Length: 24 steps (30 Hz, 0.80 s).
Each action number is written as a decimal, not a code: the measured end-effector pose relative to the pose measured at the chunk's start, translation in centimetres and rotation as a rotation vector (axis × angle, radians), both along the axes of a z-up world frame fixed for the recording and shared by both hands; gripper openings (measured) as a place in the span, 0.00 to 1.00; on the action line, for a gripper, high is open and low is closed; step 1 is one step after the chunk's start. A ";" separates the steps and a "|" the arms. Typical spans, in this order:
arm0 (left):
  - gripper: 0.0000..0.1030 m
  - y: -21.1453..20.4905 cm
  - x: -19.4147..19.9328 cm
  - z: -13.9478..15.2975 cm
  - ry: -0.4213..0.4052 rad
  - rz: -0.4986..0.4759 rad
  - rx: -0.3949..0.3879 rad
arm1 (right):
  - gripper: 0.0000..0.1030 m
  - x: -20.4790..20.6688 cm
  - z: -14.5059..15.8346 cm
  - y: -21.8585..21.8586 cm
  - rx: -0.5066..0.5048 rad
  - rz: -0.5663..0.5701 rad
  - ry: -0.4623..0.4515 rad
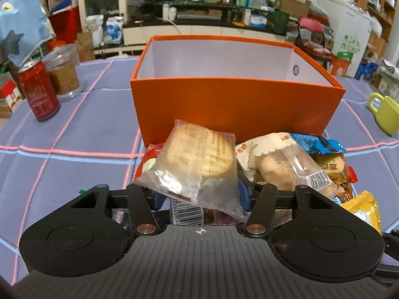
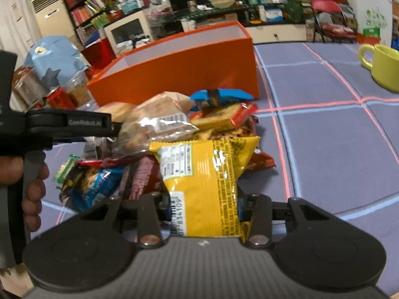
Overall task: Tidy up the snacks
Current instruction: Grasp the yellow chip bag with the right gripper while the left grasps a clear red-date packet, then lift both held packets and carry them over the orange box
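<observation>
Left wrist view: left gripper (image 1: 197, 194) clenched on a clear packet of biscuits (image 1: 197, 164), lifted and tilted over the snack pile (image 1: 299, 169) heaped on the checked blue tablecloth (image 1: 74, 154). Directly behind the pile, touching or just beside it, an open orange box (image 1: 237, 107), white inside, nothing visible within, a round hole in its right wall. Seen only here: red drink can (image 1: 38, 92) and clear plastic jar (image 1: 63, 72) at far left, well apart from the pile; blue shark-shaped paper figure (image 1: 22, 27) above them. Green mug (image 1: 385, 112) at the right edge. Cluttered shelves and counter beyond the table.

Right wrist view: right gripper (image 2: 204, 214) clamped on a yellow snack bag (image 2: 207, 179), barcode at its lower left, held above the near edge of the same pile (image 2: 174, 129). Seen only here: the left gripper from the side (image 2: 109, 124), with fingers of a hand (image 2: 32, 186) around its grip at the left edge, blocking that side of the pile. Orange box (image 2: 179, 72) seen at an angle behind the snacks; green mug (image 2: 381, 64) at far right on open cloth. Yellow bag hiding the snacks directly beneath it.
</observation>
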<state>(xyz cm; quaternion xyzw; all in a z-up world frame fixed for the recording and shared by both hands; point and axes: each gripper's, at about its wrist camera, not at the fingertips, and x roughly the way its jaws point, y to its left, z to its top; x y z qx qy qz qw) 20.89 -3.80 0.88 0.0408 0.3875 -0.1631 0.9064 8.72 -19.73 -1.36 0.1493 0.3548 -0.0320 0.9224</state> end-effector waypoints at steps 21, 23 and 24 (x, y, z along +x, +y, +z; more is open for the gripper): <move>0.25 2.0 -1.9 1.5 -0.059 -0.025 -0.007 | 0.43 -0.1 1.0 0.0 0.002 0.023 -0.037; 0.25 2.3 -2.3 2.0 -0.072 -0.033 -0.017 | 0.43 -0.3 1.2 0.1 0.000 0.025 -0.045; 0.25 2.3 -2.5 2.4 -0.079 -0.039 -0.021 | 0.43 -0.4 1.3 0.2 -0.005 0.029 -0.053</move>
